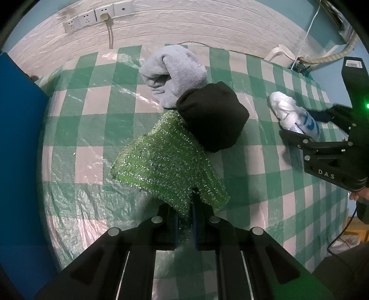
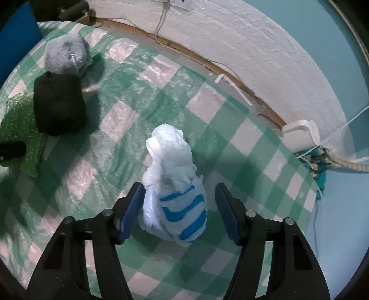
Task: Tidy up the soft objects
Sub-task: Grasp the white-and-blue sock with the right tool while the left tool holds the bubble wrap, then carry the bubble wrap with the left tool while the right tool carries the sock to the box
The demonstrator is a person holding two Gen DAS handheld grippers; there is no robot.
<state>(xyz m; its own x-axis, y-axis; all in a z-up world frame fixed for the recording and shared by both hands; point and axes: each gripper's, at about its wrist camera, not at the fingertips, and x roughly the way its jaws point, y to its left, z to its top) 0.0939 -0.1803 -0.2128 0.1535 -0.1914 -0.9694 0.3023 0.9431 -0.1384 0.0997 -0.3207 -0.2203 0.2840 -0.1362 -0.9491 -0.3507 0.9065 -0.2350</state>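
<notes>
My left gripper (image 1: 185,207) is shut on the near edge of a glittery green cloth (image 1: 166,159), which drapes forward to a black soft bundle (image 1: 213,115). A grey towel (image 1: 173,73) lies behind the bundle. My right gripper (image 2: 178,200) is open, its blue-padded jaws on either side of a white plastic bag with blue stripes (image 2: 173,184) resting on the table. That bag (image 1: 293,113) and the right gripper (image 1: 322,147) also show at the right of the left wrist view. The black bundle (image 2: 58,103), grey towel (image 2: 66,54) and green cloth (image 2: 20,129) sit at the left of the right wrist view.
The table wears a green and white checked cover under clear plastic (image 1: 92,129). A white brick-pattern wall with power sockets (image 1: 96,16) stands behind. A blue panel (image 1: 18,138) borders the left side. A white box (image 2: 299,133) and cables sit at the table's far right corner.
</notes>
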